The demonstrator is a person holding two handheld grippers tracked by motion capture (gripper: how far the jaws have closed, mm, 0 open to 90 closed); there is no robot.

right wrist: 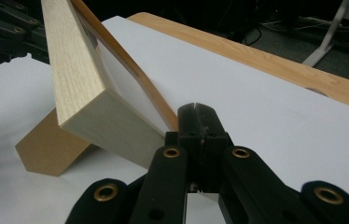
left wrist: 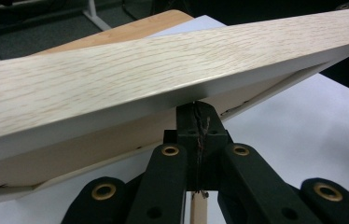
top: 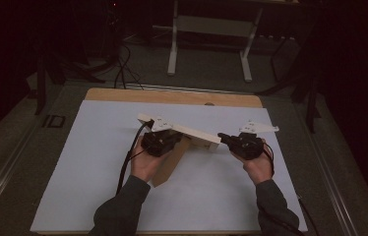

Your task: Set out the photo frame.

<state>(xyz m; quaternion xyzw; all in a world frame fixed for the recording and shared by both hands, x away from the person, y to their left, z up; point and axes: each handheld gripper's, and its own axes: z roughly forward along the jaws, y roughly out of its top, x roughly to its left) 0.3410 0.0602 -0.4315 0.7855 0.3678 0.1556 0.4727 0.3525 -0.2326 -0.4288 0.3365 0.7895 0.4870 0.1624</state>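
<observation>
Here both tongs [right wrist: 196, 109] clamp frame [right wrist: 77, 70]

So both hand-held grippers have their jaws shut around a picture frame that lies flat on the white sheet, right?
Not quite. The picture frame does not lie flat: it stands tilted, propped on its brown back stand on the white sheet, as the right gripper view shows. The rest holds: the left hand-held gripper and the right hand-held gripper have their jaws shut at the frame.
</observation>
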